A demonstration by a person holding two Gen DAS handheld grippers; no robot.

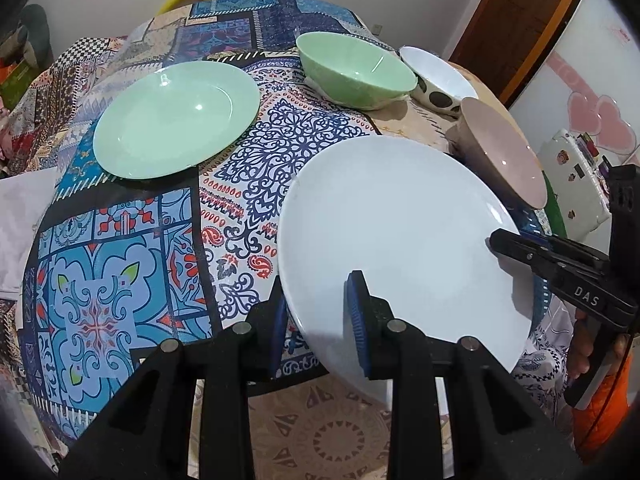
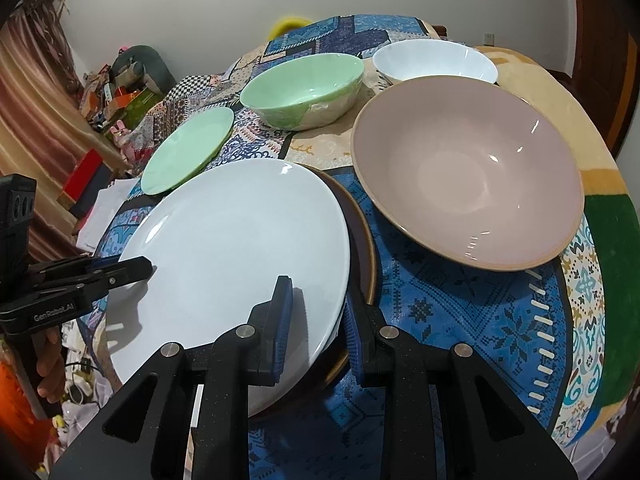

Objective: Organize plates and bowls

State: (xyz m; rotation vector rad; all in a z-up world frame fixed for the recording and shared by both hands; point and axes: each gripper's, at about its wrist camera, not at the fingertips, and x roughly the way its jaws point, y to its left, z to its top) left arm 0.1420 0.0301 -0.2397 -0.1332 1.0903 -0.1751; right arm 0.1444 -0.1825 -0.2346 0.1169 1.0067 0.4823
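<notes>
Left tongs [image 1: 320, 320] closed on the near left rim of the white plate [image 1: 400, 232], one pad above, one below. Right tongs [image 2: 316, 328] clamp the same plate's opposite rim. The plate sits tilted over a dark brown plate [image 2: 362, 248] on the counter [image 2: 460, 312]. Beyond lie a green plate [image 1: 172, 120], green bowl [image 1: 356, 70], spotted white bowl [image 1: 436, 80] and pink bowl [image 2: 468, 172], each standing apart.
</notes>
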